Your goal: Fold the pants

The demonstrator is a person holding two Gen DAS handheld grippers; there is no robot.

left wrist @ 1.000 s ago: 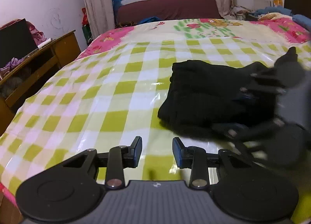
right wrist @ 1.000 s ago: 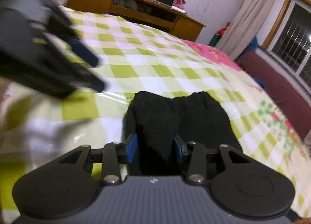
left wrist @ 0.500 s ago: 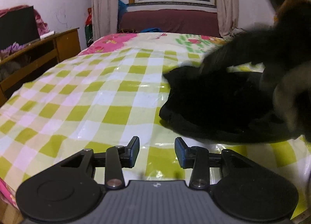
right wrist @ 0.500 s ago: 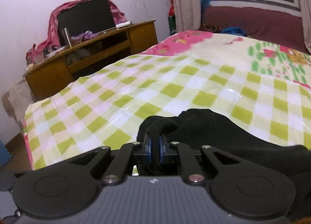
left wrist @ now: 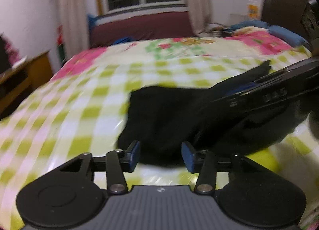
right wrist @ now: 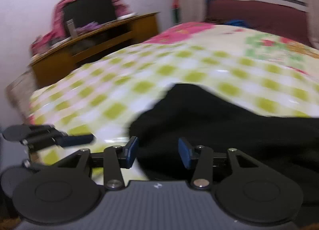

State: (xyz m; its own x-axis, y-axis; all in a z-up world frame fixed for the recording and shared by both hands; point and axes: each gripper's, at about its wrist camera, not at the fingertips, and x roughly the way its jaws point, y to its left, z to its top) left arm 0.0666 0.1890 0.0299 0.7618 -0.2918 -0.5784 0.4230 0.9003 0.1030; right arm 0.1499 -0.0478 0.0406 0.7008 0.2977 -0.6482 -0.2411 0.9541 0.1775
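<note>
The black pants point(left wrist: 165, 114) lie bunched on the green-checked bed cover point(left wrist: 79, 110). My left gripper point(left wrist: 161, 155) hovers at their near edge. Its jaws are opening, and the dark cloth shows in the gap without either pad pressing on it. In the right wrist view the pants point(right wrist: 219, 126) spread to the right. My right gripper point(right wrist: 158, 152) sits just above them with its jaws opening, and the cloth lies under the gap, not pinched. Its black frame point(left wrist: 269, 94) crosses the left wrist view from the right, over the pants. The left gripper's fingers point(right wrist: 79, 140) show at the left.
A wooden desk point(right wrist: 95, 38) with a dark screen and clutter stands along the bed's left side. A dark red couch point(left wrist: 143, 26) sits under the window beyond the bed. Blue bedding point(left wrist: 283, 34) lies at the far right. The checked cover point(right wrist: 139, 74) stretches bare to the left.
The right gripper has let go of the fold of pants it was pinching half a second ago and lifted a little. The left gripper has moved up to the pants' edge with wider jaws.
</note>
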